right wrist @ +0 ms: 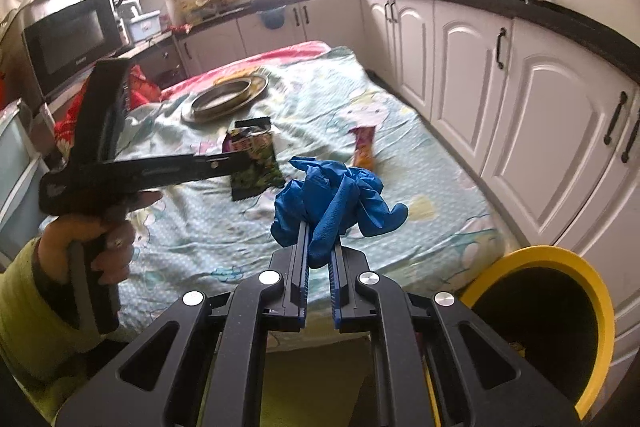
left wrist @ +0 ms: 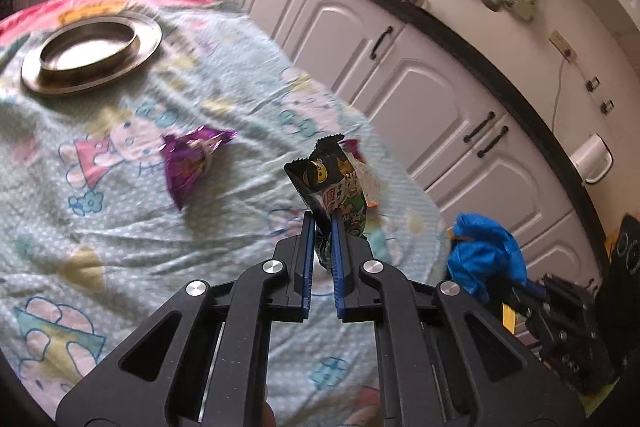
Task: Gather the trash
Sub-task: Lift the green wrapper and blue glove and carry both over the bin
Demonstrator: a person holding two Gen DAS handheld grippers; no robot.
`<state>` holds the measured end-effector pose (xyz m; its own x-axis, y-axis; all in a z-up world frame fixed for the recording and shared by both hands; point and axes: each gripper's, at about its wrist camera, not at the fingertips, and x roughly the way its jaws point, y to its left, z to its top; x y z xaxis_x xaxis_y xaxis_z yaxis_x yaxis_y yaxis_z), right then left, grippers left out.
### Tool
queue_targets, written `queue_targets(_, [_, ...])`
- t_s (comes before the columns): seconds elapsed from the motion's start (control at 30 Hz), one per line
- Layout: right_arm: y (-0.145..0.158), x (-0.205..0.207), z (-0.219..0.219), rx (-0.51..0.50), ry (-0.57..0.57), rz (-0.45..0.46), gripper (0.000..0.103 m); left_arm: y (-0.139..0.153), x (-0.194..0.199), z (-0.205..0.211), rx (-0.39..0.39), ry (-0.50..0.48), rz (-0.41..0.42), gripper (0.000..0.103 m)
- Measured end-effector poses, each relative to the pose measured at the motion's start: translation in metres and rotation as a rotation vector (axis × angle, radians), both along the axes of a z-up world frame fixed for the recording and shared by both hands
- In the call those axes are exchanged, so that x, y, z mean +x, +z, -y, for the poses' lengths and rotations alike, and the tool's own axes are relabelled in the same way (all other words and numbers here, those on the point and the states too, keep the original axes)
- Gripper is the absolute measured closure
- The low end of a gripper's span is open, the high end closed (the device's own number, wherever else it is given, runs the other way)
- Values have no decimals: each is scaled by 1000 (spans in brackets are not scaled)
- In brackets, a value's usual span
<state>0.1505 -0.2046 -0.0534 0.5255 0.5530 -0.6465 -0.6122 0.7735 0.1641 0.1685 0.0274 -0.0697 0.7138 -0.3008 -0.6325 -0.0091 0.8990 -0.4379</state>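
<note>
My left gripper (left wrist: pixel 323 227) is shut on a black and green snack wrapper (left wrist: pixel 334 183), held clear above the cartoon-print cloth (left wrist: pixel 140 239). A crumpled purple wrapper (left wrist: pixel 192 163) lies on the cloth to its left. In the right wrist view my right gripper (right wrist: pixel 320 239) is shut on a bunched blue glove (right wrist: pixel 336 199) hanging over the cloth's near edge. The left gripper (right wrist: pixel 232 163) shows there side-on in a person's hand, with the snack wrapper (right wrist: pixel 256 163) dangling from it. An orange and red wrapper (right wrist: pixel 364 147) lies flat further back on the cloth.
A yellow-rimmed bin (right wrist: pixel 540 251) stands open at the lower right, beside the table. A metal plate (right wrist: pixel 228 99) sits at the cloth's far end. White cabinets (right wrist: pixel 540 131) run close along the right side. A microwave (right wrist: pixel 72 39) stands at the left.
</note>
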Motion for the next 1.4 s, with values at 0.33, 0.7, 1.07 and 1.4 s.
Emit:
queue_targets(0.33, [18,-4,37,53,-103,47,94,30,-11,42,49,-98,77,99])
queue_targets(0.7, [26,-7,79,83,-215,64,94,44,-17,77,90,-177,110,99])
queue_targets(1.07, [21,-12,118,85,-313,67,94,49,-22,118,135,-265,134,99])
queue_targets(1.4, [8,-15,160,85,-402,44,94,46,-24,156,175,-349,140,99])
